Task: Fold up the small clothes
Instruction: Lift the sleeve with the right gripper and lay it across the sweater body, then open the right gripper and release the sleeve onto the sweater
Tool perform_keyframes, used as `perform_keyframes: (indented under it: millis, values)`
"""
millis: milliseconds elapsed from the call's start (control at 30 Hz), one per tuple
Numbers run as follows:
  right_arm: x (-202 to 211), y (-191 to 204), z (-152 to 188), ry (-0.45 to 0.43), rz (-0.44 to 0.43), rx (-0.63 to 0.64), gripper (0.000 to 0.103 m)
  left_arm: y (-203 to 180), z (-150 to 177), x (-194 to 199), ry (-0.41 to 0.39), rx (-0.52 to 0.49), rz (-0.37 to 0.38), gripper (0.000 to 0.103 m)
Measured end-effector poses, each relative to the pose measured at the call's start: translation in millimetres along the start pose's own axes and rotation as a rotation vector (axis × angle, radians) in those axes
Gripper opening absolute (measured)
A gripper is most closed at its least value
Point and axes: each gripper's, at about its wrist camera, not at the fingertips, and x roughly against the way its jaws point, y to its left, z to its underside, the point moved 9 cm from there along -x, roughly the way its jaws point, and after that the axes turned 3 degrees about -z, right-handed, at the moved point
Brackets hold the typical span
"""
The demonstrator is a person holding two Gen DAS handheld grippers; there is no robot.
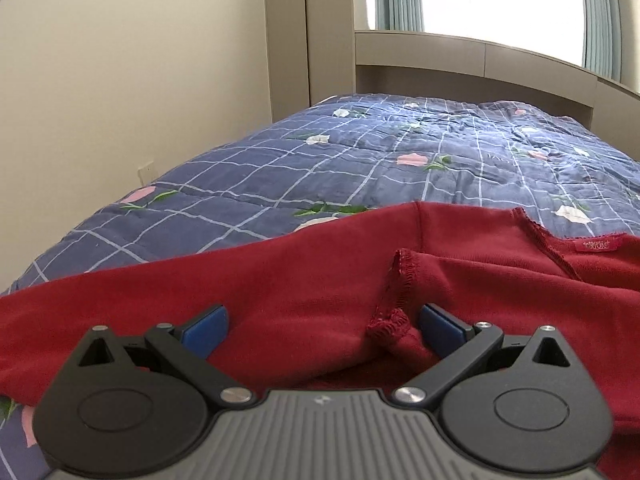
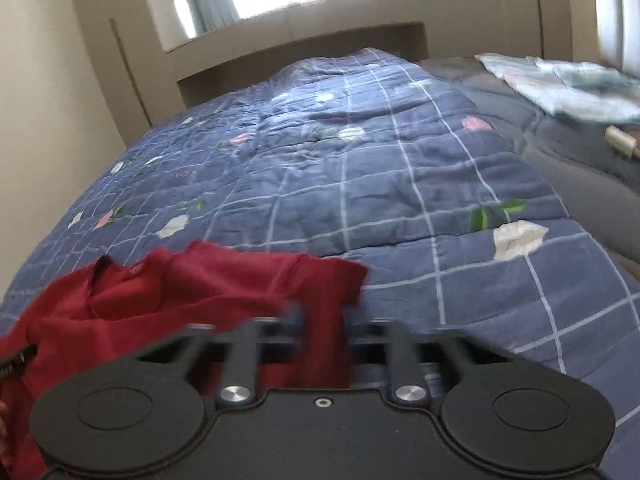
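A dark red garment (image 1: 304, 280) lies on the blue checked quilt (image 1: 360, 160). My left gripper (image 1: 322, 330) is open, its blue pads (image 1: 204, 330) resting over the red cloth, with a stitched hem fold beside the right pad. The garment's neck label (image 1: 596, 245) shows at the right. In the right wrist view my right gripper (image 2: 322, 316) is blurred by motion and shut on the right edge of the red garment (image 2: 200, 288), which trails to the left over the quilt (image 2: 360, 180).
A beige headboard shelf (image 1: 480, 60) and a tall cabinet (image 1: 288, 40) stand at the bed's far end under a bright window. Pale folded clothes (image 2: 560, 84) and a small box (image 2: 620, 140) lie on a grey cover at the right. A wall runs along the left.
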Motion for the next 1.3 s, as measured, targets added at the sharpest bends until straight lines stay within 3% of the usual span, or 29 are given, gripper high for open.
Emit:
perform_keyframes:
  millis: [100,267,467,567,633,700,900,1000,1067,1167,1200,1233,1300]
  values:
    - [13.0,-0.5,-15.4,-0.06,0.011,0.019,0.007,-1.8,0.1,-1.0,0.005,-0.01,-0.001,0.103]
    - [-1.7,-18.1,-10.7,-0.008,0.053,-0.021,0.007,-4.9,0.1,-2.1,0.0,-0.029,-0.01,0.103]
    - [-12.6,-28.8,-8.5,-0.033,0.107,0.011,0.007,-4.6,0.6,-2.9,-0.003,-0.029,-0.007,0.103]
    - [-1.0,-23.3,-6.4,-0.054,0.117,0.096,0.026,-4.1,0.7,-2.9,-0.003,-0.026,-0.004,0.103]
    - [18.4,-19.4,-3.4,-0.086,0.129,0.158,0.052,-4.0,0.5,-3.0,-0.004,-0.024,-0.005,0.103]
    - [45.6,-13.6,5.4,-0.123,0.136,0.229,0.069,-3.9,0.6,-3.2,-0.006,-0.025,-0.006,0.103]
    - [103.2,17.1,63.7,-0.183,0.211,0.569,0.078,-3.8,0.7,-3.4,-0.008,-0.026,-0.006,0.103]
    - [103.6,32.3,92.8,-0.174,0.247,0.727,0.075,-4.2,0.8,-2.9,-0.008,-0.025,-0.006,0.103]
    - [93.7,40.2,103.6,-0.18,0.301,0.816,0.066,-4.1,1.0,-2.9,-0.009,-0.026,-0.007,0.103]
    - [77.3,47.0,100.9,-0.215,0.343,0.83,0.049,-4.3,0.9,-2.9,-0.009,-0.026,-0.008,0.103]
    - [73.0,46.7,97.6,-0.224,0.357,0.814,0.04,-4.3,0.9,-2.9,-0.009,-0.025,-0.008,0.103]
    - [69.8,45.3,94.3,-0.231,0.372,0.795,0.023,-4.3,1.0,-2.9,-0.009,-0.025,-0.008,0.103]
    - [68.4,42.5,88.9,-0.228,0.379,0.762,0.011,-4.4,1.0,-2.9,-0.009,-0.026,-0.009,0.103]
